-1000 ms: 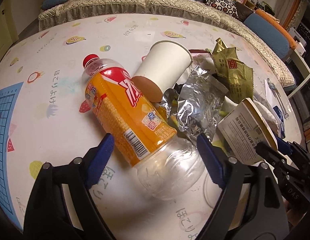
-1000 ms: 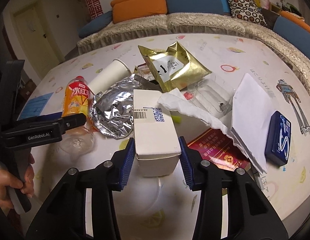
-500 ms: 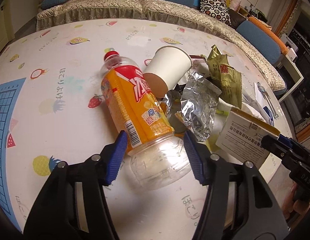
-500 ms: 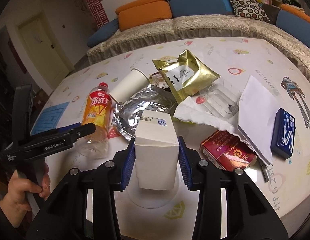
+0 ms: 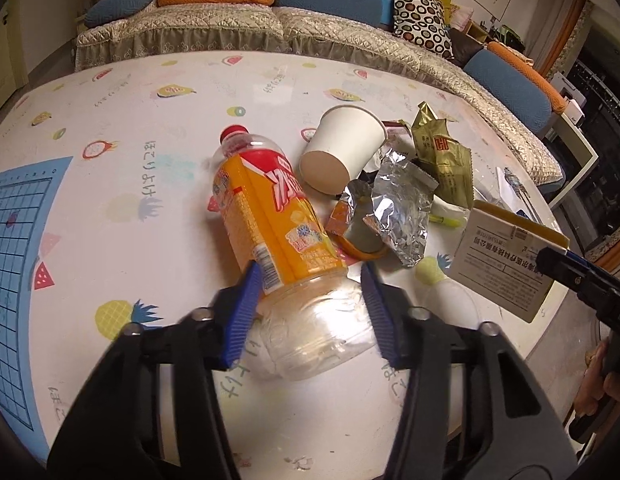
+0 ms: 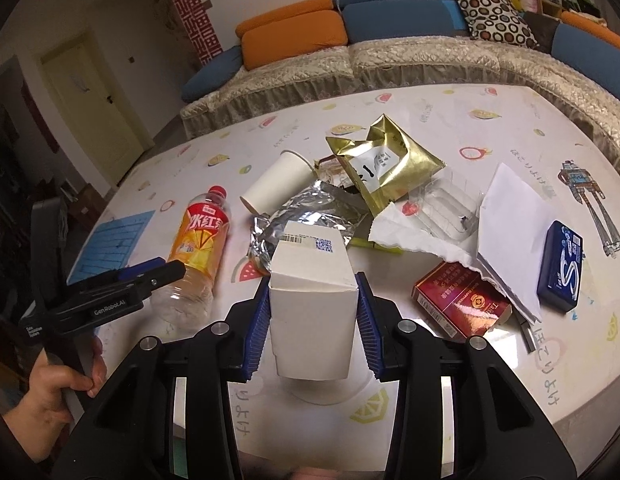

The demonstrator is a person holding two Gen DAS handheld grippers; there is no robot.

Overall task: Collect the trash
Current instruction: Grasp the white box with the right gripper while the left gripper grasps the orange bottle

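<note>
My left gripper [image 5: 310, 304] is shut on the clear base of an empty orange-labelled plastic bottle [image 5: 269, 216] with a red cap, which lies tilted on the table. The bottle also shows in the right wrist view [image 6: 199, 244]. My right gripper [image 6: 312, 314] is shut on a white cardboard box [image 6: 312, 296] and holds it above the table; the box also shows at the right of the left wrist view [image 5: 506, 256]. A white paper cup [image 5: 342, 148], crumpled silver foil [image 5: 402, 208] and a gold snack bag [image 6: 382, 164] lie in a heap behind.
The table [image 5: 149, 128] has a fruit-print cloth and a blue grid mat [image 5: 17, 248] at the left. A red cigarette pack [image 6: 462, 304], a blue box [image 6: 560, 266], white paper [image 6: 514, 216] and a clear plastic tray [image 6: 450, 208] lie at the right. A sofa [image 6: 350, 60] runs behind.
My left gripper has closed in on the bottle's base and gripped it. My right gripper has lifted the white box off the table and drawn it back.
</note>
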